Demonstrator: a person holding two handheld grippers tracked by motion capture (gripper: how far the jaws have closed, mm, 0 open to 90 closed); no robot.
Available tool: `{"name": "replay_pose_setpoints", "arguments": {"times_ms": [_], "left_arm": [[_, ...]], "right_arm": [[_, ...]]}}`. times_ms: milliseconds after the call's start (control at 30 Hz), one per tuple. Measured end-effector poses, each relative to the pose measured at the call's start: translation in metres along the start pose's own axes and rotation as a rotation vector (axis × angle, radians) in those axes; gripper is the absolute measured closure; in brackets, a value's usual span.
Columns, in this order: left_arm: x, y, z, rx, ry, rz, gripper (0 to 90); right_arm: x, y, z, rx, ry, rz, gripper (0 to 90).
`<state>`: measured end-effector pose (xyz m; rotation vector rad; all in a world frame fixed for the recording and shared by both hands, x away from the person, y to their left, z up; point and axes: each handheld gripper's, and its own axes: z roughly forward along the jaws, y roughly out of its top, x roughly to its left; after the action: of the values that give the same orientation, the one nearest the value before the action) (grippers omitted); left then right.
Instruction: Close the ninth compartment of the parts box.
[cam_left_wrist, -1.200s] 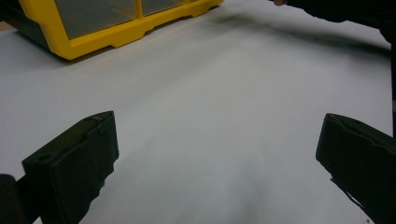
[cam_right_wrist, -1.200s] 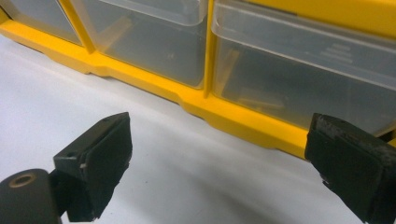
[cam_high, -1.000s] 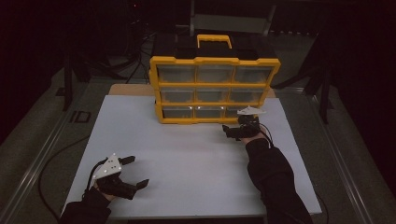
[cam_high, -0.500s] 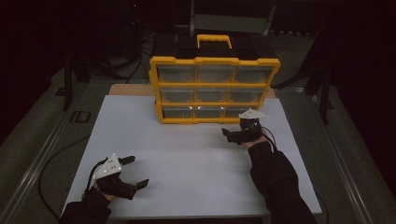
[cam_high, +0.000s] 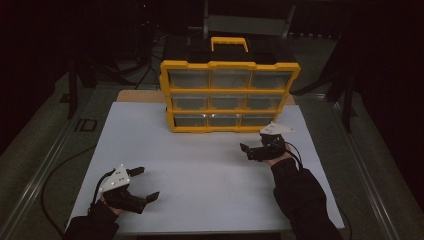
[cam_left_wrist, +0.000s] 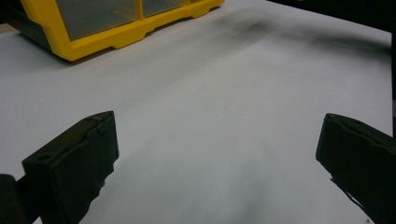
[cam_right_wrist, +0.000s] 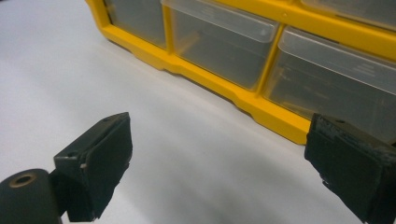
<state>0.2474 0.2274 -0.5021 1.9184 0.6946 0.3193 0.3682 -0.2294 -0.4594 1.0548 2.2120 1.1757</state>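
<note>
Drawer cabinet (cam_high: 229, 95) just beyond right tool (cam_high: 256, 145)

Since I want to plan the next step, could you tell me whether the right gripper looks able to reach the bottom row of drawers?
Probably yes: the right gripper is open and close to the yellow organiser, with bare white table between.

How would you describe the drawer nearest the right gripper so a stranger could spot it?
On the white table stands a yellow organizer cabinet with nine clear drawers in three rows. The drawer nearest the right gripper is the bottom-right drawer: lowest row, right end, just beyond the open jaws.
</note>
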Motion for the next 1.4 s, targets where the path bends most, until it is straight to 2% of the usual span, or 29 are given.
{"name": "replay_pose_setpoints", "arguments": {"times_ms": [200, 567, 800, 1033, 1400], "left_arm": [[0.000, 0.000, 0.000, -0.001, 0.001, -0.002, 0.0], [0.000, 0.000, 0.000, 0.000, 0.002, -0.001, 0.0], [0.000, 0.000, 0.000, 0.000, 0.004, -0.002, 0.0], [0.001, 0.000, -0.001, -0.001, 0.004, -0.002, 0.0], [0.000, 0.000, -0.001, 0.001, 0.004, -0.002, 0.0]], "right_arm": [[0.006, -0.005, -0.012, -0.017, -0.003, -0.022, 8.3], [0.009, -0.025, -0.029, -0.023, 0.008, -0.020, 8.2], [0.014, -0.036, -0.044, -0.043, 0.010, -0.039, 8.2], [0.015, -0.046, -0.057, -0.064, 0.012, -0.060, 8.2], [0.015, -0.063, -0.075, -0.067, -0.005, -0.076, 8.2]]}}
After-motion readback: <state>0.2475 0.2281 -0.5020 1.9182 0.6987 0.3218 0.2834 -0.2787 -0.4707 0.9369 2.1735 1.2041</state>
